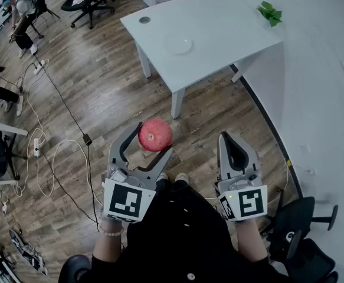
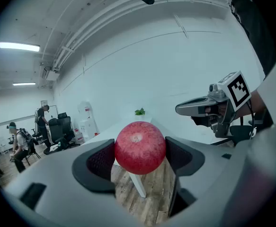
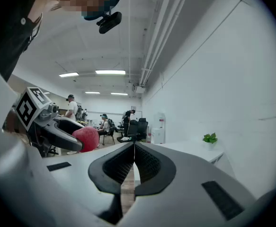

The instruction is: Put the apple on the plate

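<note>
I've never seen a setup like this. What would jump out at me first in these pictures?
The red apple first: it sits clamped between the jaws of the left gripper, above the wooden floor. Ahead stands a white table with a pale plate on it and a small green plant near its far right edge. The right gripper is shut and empty.

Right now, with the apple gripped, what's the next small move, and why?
Probably carry the round red apple forward toward the round white plate on the white table. The left gripper has its jaws clamped on the apple, but the plate lies well ahead across the wooden floor.
</note>
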`<state>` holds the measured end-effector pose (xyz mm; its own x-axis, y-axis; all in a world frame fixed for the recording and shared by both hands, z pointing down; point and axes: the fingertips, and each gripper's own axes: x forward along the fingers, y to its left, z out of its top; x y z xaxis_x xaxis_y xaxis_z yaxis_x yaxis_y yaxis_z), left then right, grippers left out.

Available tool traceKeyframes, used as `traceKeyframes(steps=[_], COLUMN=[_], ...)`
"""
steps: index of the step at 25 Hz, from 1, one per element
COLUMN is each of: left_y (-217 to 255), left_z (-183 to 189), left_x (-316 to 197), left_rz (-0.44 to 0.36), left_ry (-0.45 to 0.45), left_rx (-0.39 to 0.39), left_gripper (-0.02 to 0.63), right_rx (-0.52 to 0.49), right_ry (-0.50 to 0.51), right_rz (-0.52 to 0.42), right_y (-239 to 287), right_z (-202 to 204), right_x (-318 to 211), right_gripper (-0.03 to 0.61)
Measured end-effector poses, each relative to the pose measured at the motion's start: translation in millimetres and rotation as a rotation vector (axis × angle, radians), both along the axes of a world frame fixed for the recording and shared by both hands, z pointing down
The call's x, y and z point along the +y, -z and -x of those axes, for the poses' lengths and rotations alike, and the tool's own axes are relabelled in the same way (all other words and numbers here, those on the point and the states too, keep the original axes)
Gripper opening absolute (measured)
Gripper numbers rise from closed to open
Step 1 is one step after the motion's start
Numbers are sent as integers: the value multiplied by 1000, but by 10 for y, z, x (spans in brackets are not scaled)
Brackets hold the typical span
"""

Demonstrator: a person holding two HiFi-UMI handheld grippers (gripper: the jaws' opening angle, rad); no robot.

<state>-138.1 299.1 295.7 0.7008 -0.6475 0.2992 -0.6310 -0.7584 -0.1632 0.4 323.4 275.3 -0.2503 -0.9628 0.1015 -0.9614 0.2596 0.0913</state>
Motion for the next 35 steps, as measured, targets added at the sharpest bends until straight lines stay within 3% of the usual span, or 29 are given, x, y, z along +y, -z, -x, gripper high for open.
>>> traceKeyframes(steps=[17,35], left_y=[22,129], left_z=[-130,-523], left_x=[-2,139], left_rz=[-6,-32], left_ry=[36,119], left_rx=[1,2], left_gripper=[345,345], right_rx=[-7,-45], right_ry=[33,76], right_rz=[-2,-35], right_y=[1,62], right_z=[-137,-652], right_x=[-26,90], right_gripper=[41,41])
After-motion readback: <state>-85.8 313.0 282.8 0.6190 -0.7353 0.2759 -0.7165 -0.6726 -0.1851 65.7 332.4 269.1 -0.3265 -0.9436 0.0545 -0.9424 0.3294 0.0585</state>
